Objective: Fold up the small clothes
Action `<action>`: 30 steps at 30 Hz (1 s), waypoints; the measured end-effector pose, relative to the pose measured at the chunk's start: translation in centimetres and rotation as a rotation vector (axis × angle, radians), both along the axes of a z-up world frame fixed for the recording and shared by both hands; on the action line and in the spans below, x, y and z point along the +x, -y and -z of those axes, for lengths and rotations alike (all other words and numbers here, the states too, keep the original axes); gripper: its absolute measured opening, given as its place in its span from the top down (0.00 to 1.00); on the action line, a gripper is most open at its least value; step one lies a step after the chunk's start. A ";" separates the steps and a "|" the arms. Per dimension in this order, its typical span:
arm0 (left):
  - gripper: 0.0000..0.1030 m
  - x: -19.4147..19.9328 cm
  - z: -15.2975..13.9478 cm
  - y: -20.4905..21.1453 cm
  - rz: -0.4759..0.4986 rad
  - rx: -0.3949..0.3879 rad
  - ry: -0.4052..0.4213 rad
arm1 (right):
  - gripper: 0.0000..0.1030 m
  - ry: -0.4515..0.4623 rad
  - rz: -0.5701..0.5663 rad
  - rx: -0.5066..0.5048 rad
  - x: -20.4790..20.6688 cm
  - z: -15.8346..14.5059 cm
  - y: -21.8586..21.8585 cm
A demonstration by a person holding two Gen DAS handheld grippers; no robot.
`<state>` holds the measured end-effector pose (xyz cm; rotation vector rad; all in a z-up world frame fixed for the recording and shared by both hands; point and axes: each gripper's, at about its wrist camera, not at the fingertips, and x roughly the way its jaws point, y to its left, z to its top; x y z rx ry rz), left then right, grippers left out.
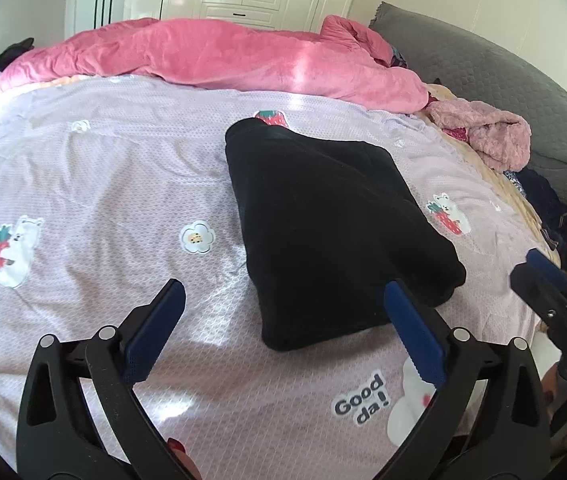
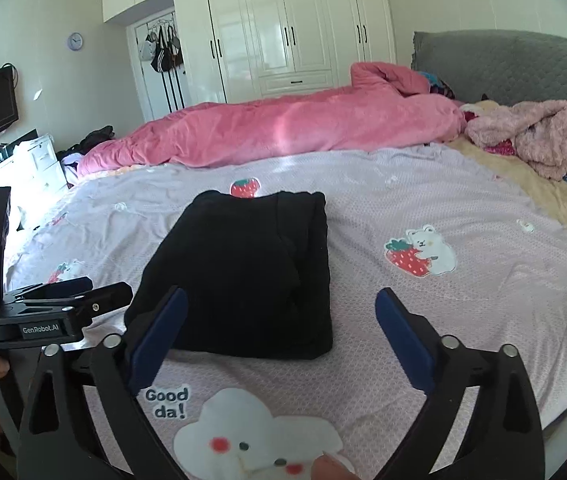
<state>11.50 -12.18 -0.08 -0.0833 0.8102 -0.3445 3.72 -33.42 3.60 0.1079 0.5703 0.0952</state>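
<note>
Looking at: my two wrist views over a bed, both claws hanging above the lilac printed sheet (image 1: 95, 160)
Task item: black folded garment (image 1: 331, 224), a squarish stack lying flat on the sheet, at 12 o'clock from my right claw and 1 o'clock from my left
Left claw: left gripper (image 1: 283, 300) has its jaws spread wide, nothing between the blue pads; its right pad overlaps the garment's near edge in my view, contact I cannot tell
Right claw: right gripper (image 2: 279, 308) also spread wide and holding nothing; its left pad sits over the garment's near left corner, touching or not I cannot tell
Garment edges: near edge thick and rounded, far edge close to a strawberry print (image 2: 244, 187); layered folds show along its right side in the right wrist view
Open room: bare sheet at 9 to 11 o'clock of the garment in the left view, and at 2 to 4 o'clock in the right view
Crowded edges: pink duvet (image 2: 283, 128) bunched along the far side at 12 o'clock; fluffy pink garment (image 2: 531, 136) heaped at 2 o'clock by the grey headboard (image 2: 515, 64)
Containers: white wardrobe (image 2: 283, 28) beyond the bed, doors closed, contents hidden
Near print: "Good da!" beside a white bear, just in front of both claws
</note>
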 end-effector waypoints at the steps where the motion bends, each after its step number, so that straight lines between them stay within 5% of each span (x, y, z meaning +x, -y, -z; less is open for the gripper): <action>1: 0.09 -0.5 -0.3 -0.1 -0.001 0.006 0.009 | 0.06 0.005 -0.001 -0.006 -0.3 -0.1 -0.2; 15: 0.09 -5.9 -1.7 -3.0 -0.042 0.030 0.072 | 0.04 0.047 -0.004 -0.059 -5.5 -0.7 -1.0; 25: 0.09 -7.7 0.7 -4.1 -0.059 0.044 0.014 | 0.04 -0.136 0.047 -0.078 -5.3 3.6 -1.6; 30: 0.09 -7.9 1.9 -4.0 -0.057 0.068 -0.022 | 0.04 -0.133 0.052 -0.081 -5.3 3.7 -1.8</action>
